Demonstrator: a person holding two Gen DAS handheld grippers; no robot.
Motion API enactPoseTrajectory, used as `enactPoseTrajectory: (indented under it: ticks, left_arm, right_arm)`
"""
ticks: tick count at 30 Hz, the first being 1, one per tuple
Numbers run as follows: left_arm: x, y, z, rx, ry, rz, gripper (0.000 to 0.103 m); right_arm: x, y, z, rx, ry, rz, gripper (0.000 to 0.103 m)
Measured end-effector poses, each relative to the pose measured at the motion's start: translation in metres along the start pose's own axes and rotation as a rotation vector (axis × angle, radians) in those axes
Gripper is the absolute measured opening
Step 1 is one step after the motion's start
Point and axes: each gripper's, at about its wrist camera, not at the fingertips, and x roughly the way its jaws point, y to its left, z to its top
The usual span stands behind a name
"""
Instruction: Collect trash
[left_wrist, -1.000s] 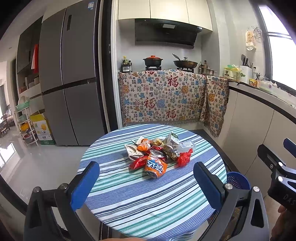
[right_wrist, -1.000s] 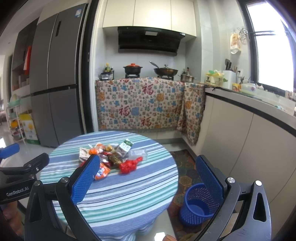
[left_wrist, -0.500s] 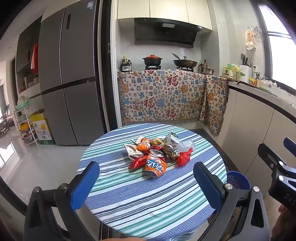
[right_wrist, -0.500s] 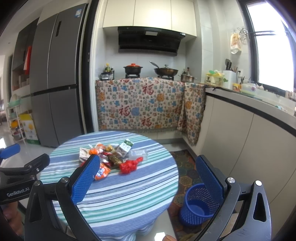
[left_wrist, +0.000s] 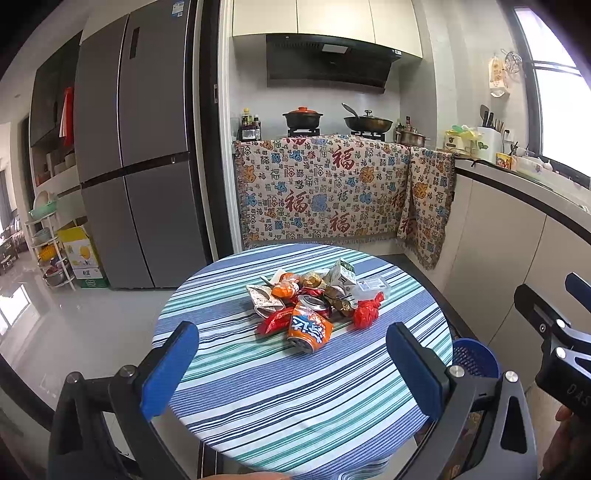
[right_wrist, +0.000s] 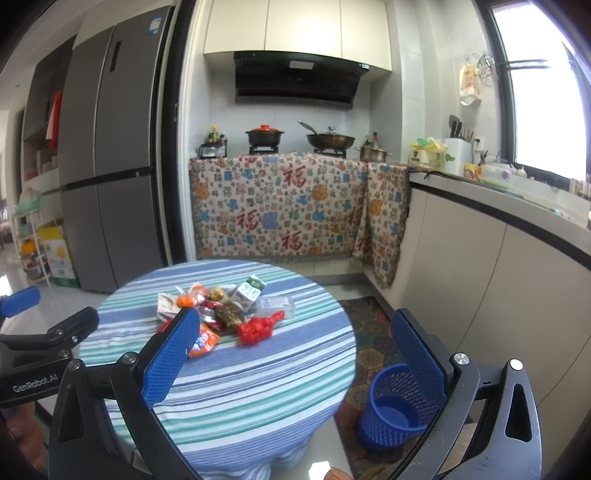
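Hovering level, both grippers (left_wrist: 291, 365) (right_wrist: 295, 354) gape, seemingly empty.

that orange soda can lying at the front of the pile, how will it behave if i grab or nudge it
The orange can lies on its side on the striped tablecloth, so a nudge would likely roll it. It looks opened and dented, so probably light and easy to crush. Its glossy printed wall may slip between pads.

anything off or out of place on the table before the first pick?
Only the trash itself: a heap mid-table on the striped tablecloth. An orange soda can lies on its side, dented, beside a crumpled red wrapper and a squashed milk carton. No spill shows. The blue bin stands upright on the floor.
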Motion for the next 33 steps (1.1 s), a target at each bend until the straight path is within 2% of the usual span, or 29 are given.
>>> enactPoseTrajectory:
  ticks: [33]
  left_arm:
    - [0.0092, 0.0022, -0.0008, 0.003, 0.023, 0.005, 0.103]
  right_arm:
    - [0.0052, -0.0027, -0.0064, 0.007, 0.014, -0.004, 0.103]
